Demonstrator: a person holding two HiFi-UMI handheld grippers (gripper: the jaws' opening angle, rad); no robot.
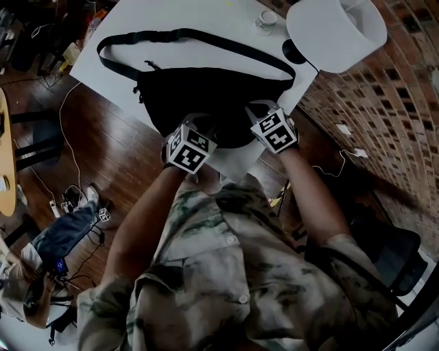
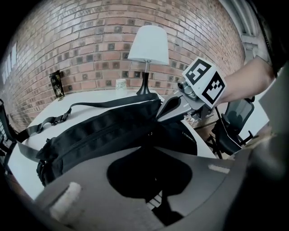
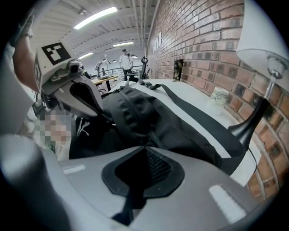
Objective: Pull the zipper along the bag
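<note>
One black bag [image 1: 206,96] lies at the near edge of the white table [image 1: 137,27]. Both the left gripper [image 2: 149,145] and the right gripper [image 3: 144,148] have jaws closed on its fabric. Soft, light cloth probably bunches: one grip should anchor beside the zipper, whose pull is indistinct.

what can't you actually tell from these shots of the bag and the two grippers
1. The zipper pull: not found in any view. It is black on the black bag, and in the head view both grippers cover the bag's near edge.
2. What the left gripper and right gripper pinch: both are shut on dark bag material, fabric or pull unclear.
3. Cup print: too small, head view.
4. Lamp: shade cut off by the right gripper view's edge.
</note>
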